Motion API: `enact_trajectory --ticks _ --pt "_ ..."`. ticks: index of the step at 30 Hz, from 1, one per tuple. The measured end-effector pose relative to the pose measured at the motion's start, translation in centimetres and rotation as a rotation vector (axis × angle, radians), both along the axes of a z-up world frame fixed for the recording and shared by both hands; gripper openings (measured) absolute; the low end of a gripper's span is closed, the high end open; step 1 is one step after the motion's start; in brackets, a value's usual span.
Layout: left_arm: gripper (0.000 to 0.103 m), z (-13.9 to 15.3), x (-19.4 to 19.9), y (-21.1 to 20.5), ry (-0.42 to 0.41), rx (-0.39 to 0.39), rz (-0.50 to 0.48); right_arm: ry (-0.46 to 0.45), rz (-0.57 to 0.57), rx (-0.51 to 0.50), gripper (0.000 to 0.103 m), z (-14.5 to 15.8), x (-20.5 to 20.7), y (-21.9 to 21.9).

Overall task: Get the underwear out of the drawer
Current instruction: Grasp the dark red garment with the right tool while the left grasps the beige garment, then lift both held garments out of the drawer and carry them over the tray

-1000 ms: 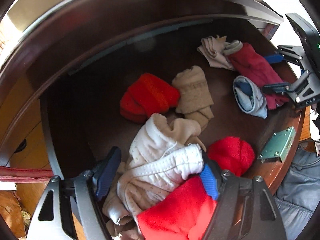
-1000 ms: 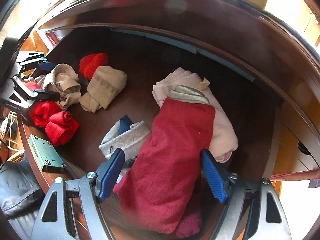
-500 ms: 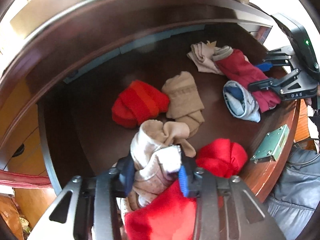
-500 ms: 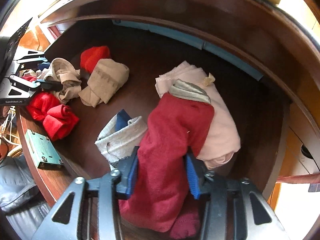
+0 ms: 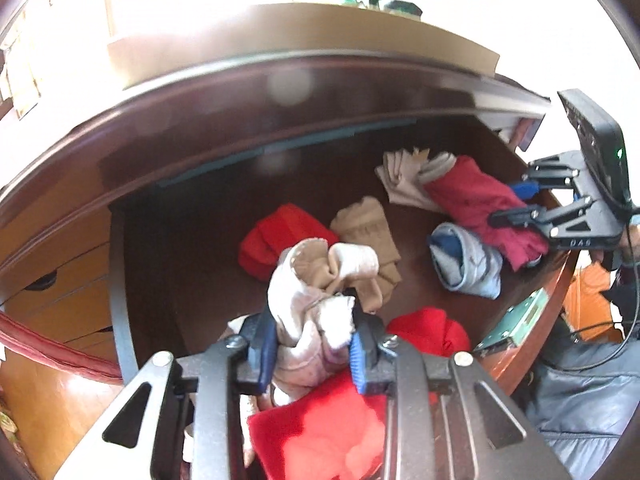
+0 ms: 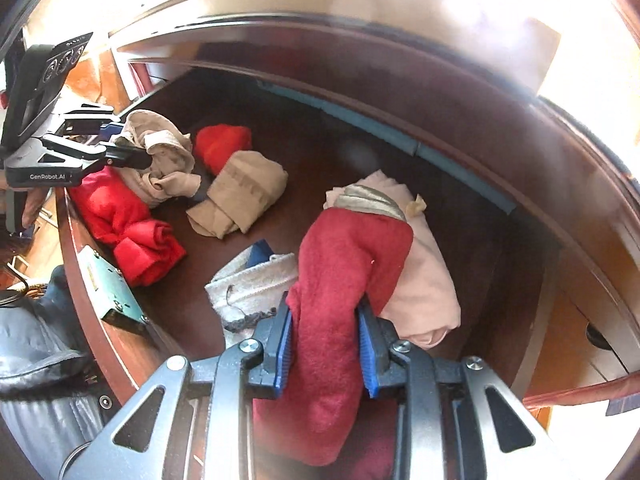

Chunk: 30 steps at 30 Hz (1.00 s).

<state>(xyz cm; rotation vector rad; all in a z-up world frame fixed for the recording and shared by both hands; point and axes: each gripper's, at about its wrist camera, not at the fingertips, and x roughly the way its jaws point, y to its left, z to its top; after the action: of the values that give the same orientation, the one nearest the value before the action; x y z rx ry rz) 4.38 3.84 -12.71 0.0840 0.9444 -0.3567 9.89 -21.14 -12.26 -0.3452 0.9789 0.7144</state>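
The dark wooden drawer (image 5: 208, 240) stands pulled out with several folded garments inside. My left gripper (image 5: 312, 340) has its blue pads pressed on a cream and beige piece of underwear (image 5: 316, 276), jaws still closing, and the bundle hangs a little above the drawer floor. My right gripper (image 6: 325, 344) is closing on a dark red piece of underwear (image 6: 352, 264), its pads squeezing the cloth. In the right wrist view the left gripper (image 6: 128, 142) shows at the far left with the beige cloth (image 6: 168, 152). The right gripper (image 5: 512, 202) appears at the right of the left wrist view.
Also in the drawer: a bright red roll (image 5: 280, 240), a tan folded piece (image 5: 366, 228), a grey and blue roll (image 5: 468, 264), another red piece (image 5: 428, 332) and a pale pink garment (image 6: 424, 280). A green lock plate (image 5: 516, 320) sits on the drawer front. A person's dark jacket (image 5: 580, 400) is beside it.
Both grippers went from wide open to closed on cloth. The left one has risen and tilted up, lifting the cream underwear. The right one stayed in place on the dark red piece.
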Motion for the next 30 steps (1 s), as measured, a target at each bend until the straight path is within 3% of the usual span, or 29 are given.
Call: enact_trajectory --ticks 11,30 --pt "0.026 1.4 -0.5 0.2 -0.087 -0.071 0.04 -0.073 0.004 0.096 0.03 1.2 -0.3 -1.1" --pt "0.022 2.8 -1.3 -0.6 -0.206 -0.16 0.05 -0.187 0.004 0.15 0.03 3.0 -2.5 -1.8"
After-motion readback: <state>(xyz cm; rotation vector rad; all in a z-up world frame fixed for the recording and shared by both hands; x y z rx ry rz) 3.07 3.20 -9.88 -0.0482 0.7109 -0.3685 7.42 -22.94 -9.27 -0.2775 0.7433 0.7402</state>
